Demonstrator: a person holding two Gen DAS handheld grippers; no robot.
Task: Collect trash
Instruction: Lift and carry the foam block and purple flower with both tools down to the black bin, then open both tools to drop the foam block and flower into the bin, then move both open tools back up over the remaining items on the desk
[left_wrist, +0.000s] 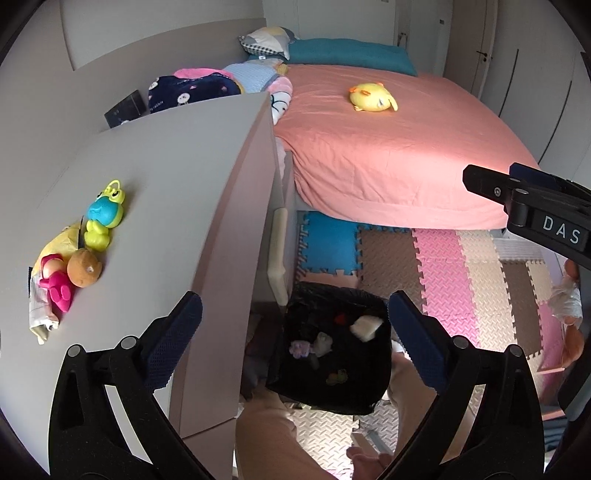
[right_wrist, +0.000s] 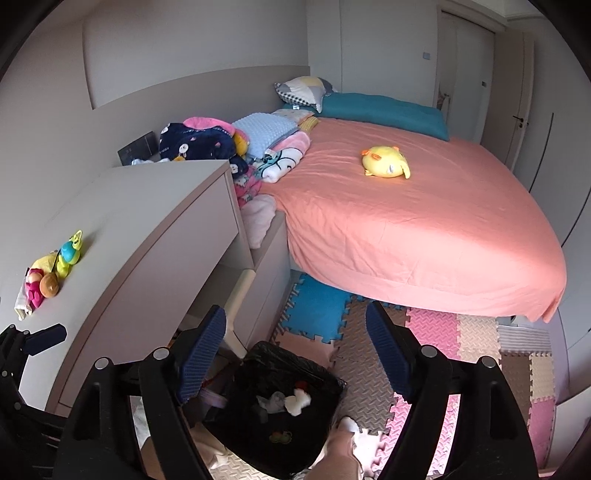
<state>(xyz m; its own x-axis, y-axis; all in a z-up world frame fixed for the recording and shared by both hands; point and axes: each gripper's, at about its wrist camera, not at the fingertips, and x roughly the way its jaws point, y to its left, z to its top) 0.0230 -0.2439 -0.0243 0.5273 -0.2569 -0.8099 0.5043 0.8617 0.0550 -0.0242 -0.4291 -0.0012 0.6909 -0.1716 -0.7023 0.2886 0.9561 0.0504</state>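
I'm standing in a bedroom of a home — a child's, by the look of it. A wide bed (right_wrist: 406, 229) under a salmon-pink sheet fills most of what I see, with a teal bolster (right_wrist: 384, 110) and a patterned pillow (right_wrist: 303, 88) at its head and a yellow plush chick (right_wrist: 386, 161) lying on it. Folded blankets and baby clothes (right_wrist: 236, 147) are piled along its near side. The floor is covered in interlocking foam play mats (right_wrist: 436, 332) in pink, blue, beige and brown. On the grey counter (right_wrist: 147, 206) beside the bed sit small plastic toys (right_wrist: 55, 269) — and pale wardrobe doors (right_wrist: 513, 110) line the far wall.
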